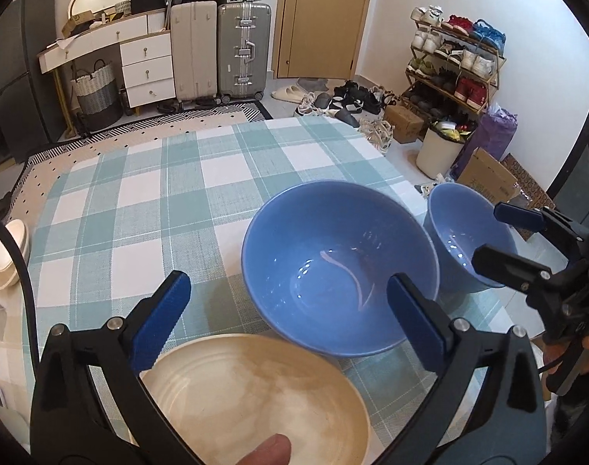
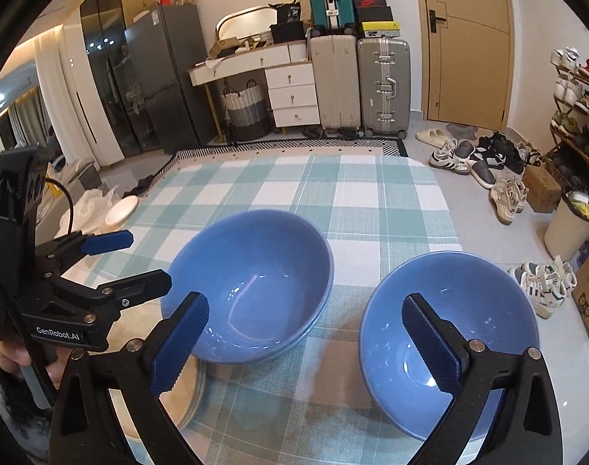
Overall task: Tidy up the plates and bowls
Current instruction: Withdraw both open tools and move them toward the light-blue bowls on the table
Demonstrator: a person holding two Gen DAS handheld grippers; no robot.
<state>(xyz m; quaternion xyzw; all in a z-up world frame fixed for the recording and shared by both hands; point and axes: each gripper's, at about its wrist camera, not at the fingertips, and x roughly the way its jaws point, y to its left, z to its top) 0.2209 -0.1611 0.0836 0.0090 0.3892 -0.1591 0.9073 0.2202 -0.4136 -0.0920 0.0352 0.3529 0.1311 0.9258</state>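
Blue bowls (image 2: 251,286) (image 2: 445,345) sit free; both the left gripper (image 1: 290,325) and right gripper (image 2: 313,345) stand apart, empty. Next, you likely nest them lower right.

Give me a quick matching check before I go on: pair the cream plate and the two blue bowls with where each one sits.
Things:
1. cream plate
2. middle blue bowl
3. right blue bowl

Places:
A. rightmost of the three, below the open right gripper
B. between the other two dishes
C. leftmost of the three, below the open left gripper

Pairs: 1-C, 2-B, 3-A
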